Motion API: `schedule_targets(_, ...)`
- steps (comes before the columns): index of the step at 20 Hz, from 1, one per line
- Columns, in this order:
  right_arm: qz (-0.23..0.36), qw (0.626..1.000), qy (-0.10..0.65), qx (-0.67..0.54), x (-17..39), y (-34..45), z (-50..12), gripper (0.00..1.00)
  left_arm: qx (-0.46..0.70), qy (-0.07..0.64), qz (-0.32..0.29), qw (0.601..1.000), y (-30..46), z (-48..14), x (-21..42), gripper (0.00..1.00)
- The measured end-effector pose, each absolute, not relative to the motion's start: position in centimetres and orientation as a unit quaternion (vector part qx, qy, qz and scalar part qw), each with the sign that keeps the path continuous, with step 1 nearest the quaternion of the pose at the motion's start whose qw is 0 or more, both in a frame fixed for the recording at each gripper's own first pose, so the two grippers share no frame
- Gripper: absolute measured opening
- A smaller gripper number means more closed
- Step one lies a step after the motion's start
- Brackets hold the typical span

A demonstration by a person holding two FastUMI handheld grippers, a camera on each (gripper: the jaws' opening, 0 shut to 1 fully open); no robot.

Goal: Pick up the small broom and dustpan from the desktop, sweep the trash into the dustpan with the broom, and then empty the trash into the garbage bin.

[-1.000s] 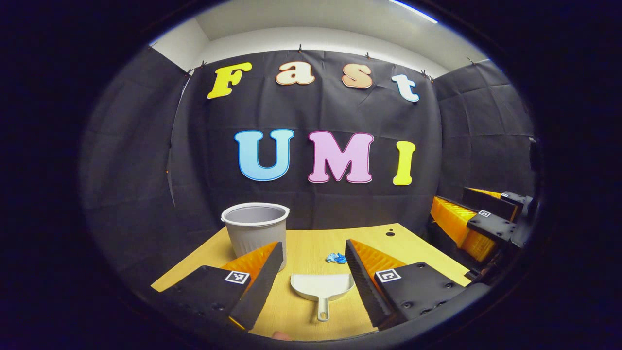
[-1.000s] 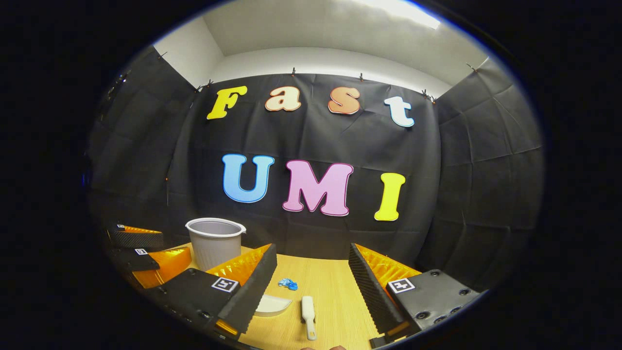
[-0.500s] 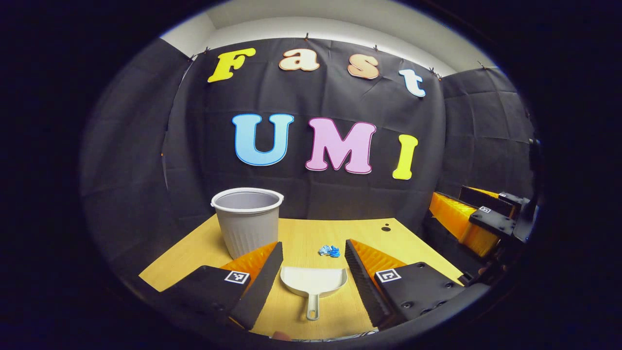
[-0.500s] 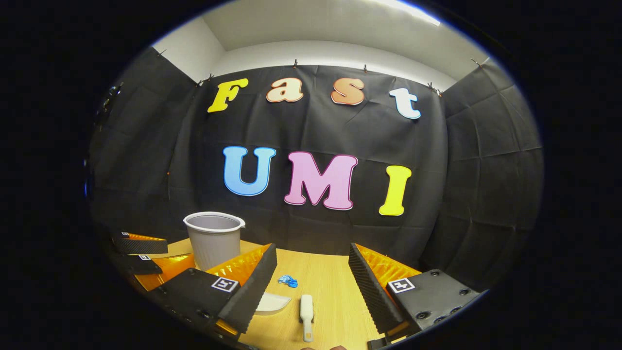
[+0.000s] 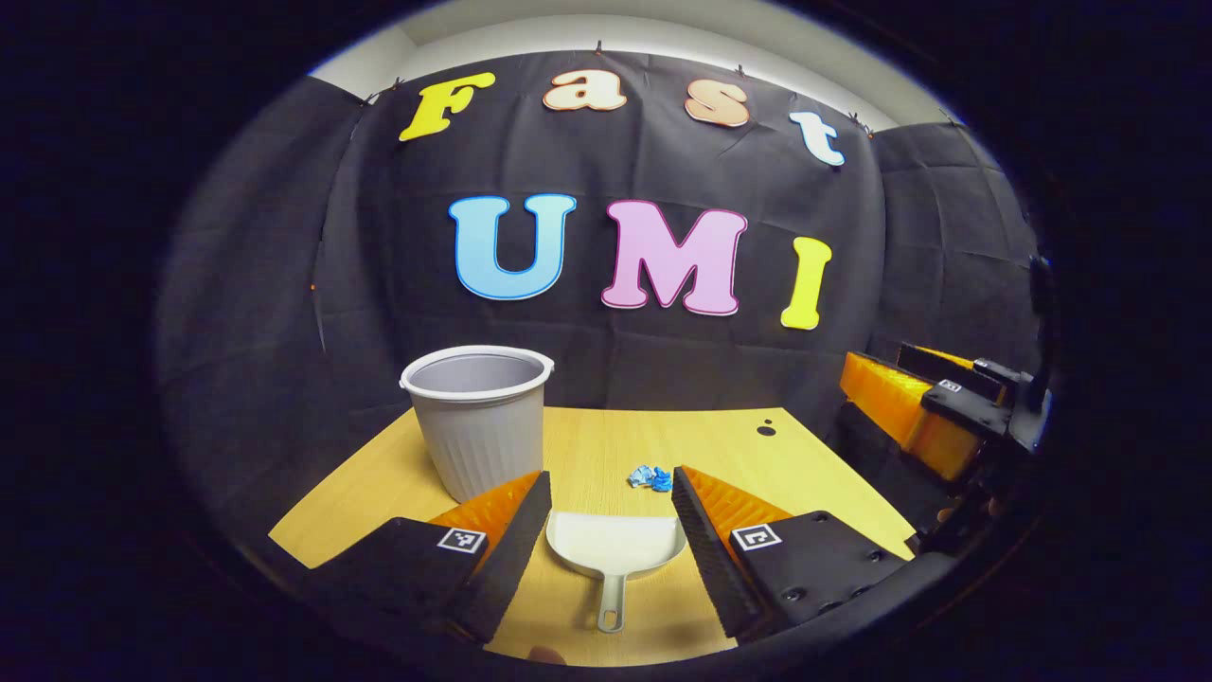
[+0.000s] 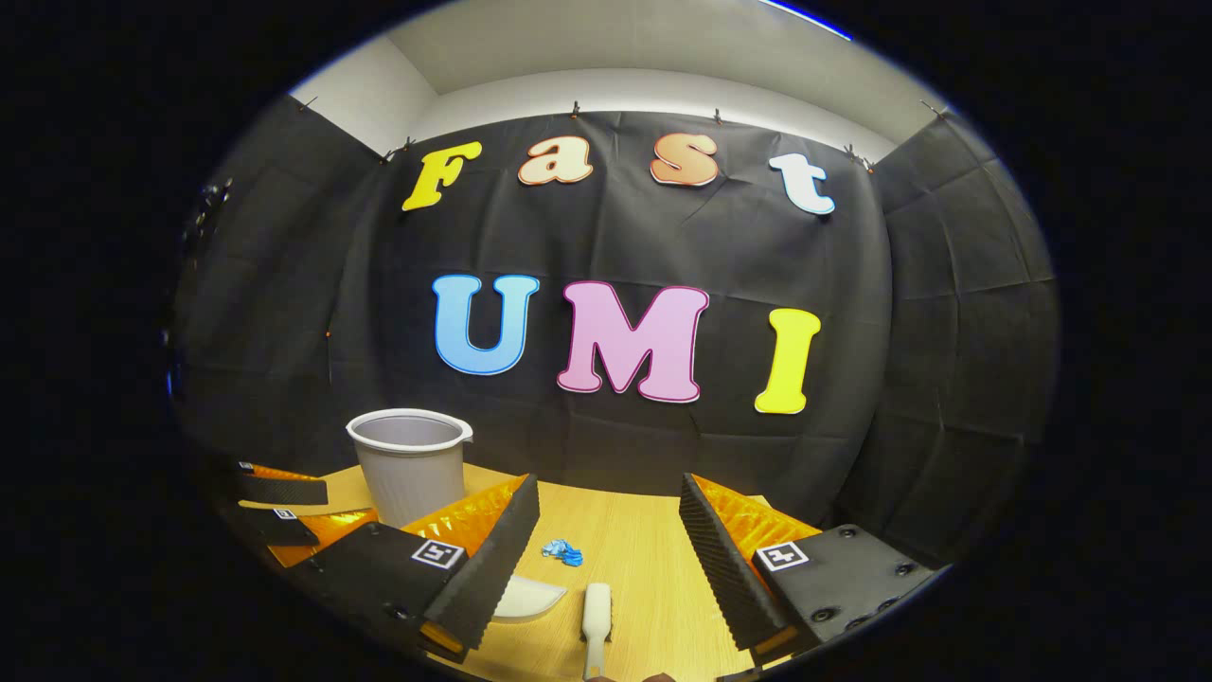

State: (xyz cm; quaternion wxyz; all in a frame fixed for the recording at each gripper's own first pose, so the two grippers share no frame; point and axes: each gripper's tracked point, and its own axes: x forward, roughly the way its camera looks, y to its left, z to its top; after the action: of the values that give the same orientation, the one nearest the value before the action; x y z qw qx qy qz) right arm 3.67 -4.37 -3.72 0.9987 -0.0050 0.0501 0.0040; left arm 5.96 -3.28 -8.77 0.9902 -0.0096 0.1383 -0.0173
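Stage: pre-grasp | left gripper (image 5: 606, 516) fingers apart over dustpan (image 5: 615, 546) | right gripper (image 6: 606, 530) fingers apart, probably above broom (image 6: 596, 616) | trash (image 5: 650, 477) unswept on surface (image 5: 379, 483) | bin (image 5: 478, 417) awaits.

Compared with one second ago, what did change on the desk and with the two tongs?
The left tongs tilted down toward the desk and came nearer the dustpan, which now lies between their open fingers. The right tongs shifted only slightly over the broom. Nothing was gripped or released. The dustpan, broom, blue trash and garbage bin stayed in place.
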Motion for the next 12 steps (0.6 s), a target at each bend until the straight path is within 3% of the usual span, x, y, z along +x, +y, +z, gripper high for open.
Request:
schedule_targets(5,0.018,0.998,0.063,0.002,5.6,-5.3,-5.4,0.93,-0.019,0.240,-0.017,0.970,-4.3,-14.2,7.7,0.77)
schedule_targets(12,0.028,0.991,0.126,0.047,7.4,-7.5,-10.7,0.93,-0.023,0.439,-0.018,0.898,-5.5,-24.8,6.1,0.80)
